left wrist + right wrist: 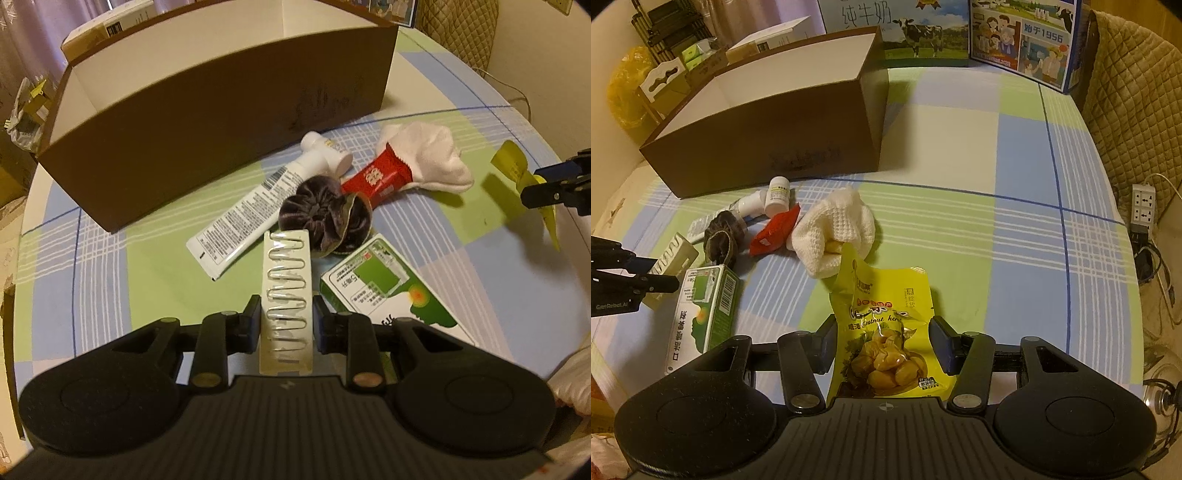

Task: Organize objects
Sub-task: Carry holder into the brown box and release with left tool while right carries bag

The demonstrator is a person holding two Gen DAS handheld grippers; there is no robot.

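Note:
My left gripper (286, 314) is shut on a white card of metal clips (284, 280), which stands upright between its pads over the checked tablecloth (110, 266). My right gripper (884, 341) is shut on a yellow chestnut packet (882, 332) held above the cloth; the packet (513, 166) also shows at the right edge of the left wrist view. Between the two lie a white tube (243, 218), a dark scrunchie (321, 218), a red packet (373, 177), a white cloth (834, 229), a green carton (705, 306) and a small white bottle (777, 195). An open brown box (768, 147) stands behind them.
Printed milk cartons (923, 29) line the table's far edge. A quilted chair back (1134, 92) and a power strip (1143, 205) are off the right side. More boxes and a rack (672, 48) crowd the far left. Bare cloth (997, 229) stretches right of the pile.

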